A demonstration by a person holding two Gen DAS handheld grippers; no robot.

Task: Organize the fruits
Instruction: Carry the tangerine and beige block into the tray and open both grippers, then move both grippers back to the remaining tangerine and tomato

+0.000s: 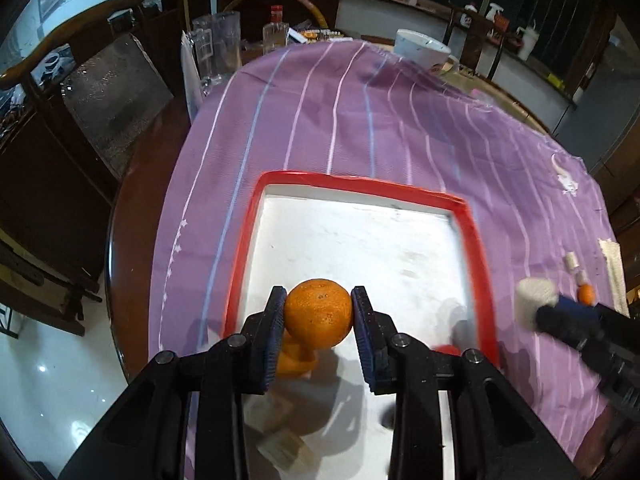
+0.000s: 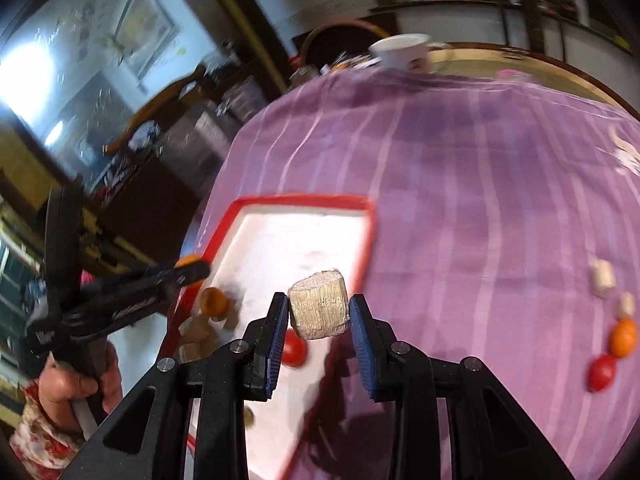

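Note:
My left gripper (image 1: 319, 314) is shut on an orange (image 1: 319, 314) and holds it above the near left part of a white tray with a red rim (image 1: 472, 236). Another orange (image 1: 294, 362) lies in the tray just below it. My right gripper (image 2: 318, 312) is shut on a pale beige corn-like chunk (image 2: 318, 312) above the tray's right rim (image 2: 366, 240). In the right wrist view the tray holds an orange (image 2: 214, 301), a red tomato (image 2: 294, 350) and beige pieces (image 2: 196, 330). The right gripper with its chunk also shows in the left wrist view (image 1: 536, 306).
The tray sits on a purple striped cloth (image 1: 360, 120) over a round table. On the cloth to the right lie a small orange (image 2: 623, 338), a red tomato (image 2: 602, 372) and two beige pieces (image 2: 604, 278). A white bowl (image 1: 422, 50), jug and bottle stand at the far edge.

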